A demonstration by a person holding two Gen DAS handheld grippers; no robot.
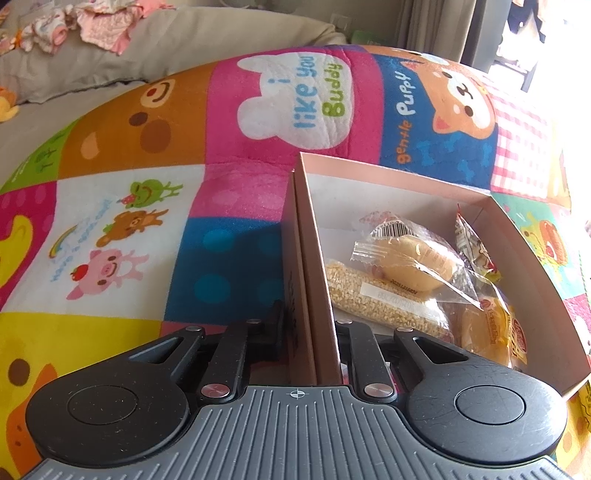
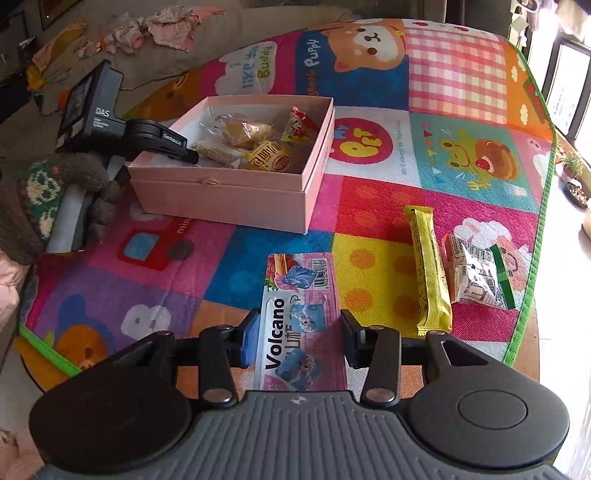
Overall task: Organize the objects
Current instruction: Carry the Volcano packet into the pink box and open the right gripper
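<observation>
A pink box [image 1: 406,184] lies open on the colourful play mat [image 1: 129,221] and holds several wrapped snacks, among them a bun in clear wrap [image 1: 417,262] and a puffed grain bar [image 1: 369,295]. My left gripper [image 1: 312,321] is shut on the box's left wall, one finger outside and one inside. The right wrist view shows the box [image 2: 221,199] at upper left with the left gripper [image 2: 181,147] on its rim. My right gripper [image 2: 301,332] is shut on a pink "Volcano" snack packet [image 2: 299,314], gripped by its long edges, nearer the camera than the box.
A yellow snack bar [image 2: 430,273] and a clear-and-orange packet [image 2: 476,275] lie on the mat [image 2: 369,206] to the right. A hand in a knitted glove [image 2: 74,173] holds the left gripper. A grey sofa with clothes [image 2: 166,26] stands behind. The mat's green edge [image 2: 532,277] runs along the right.
</observation>
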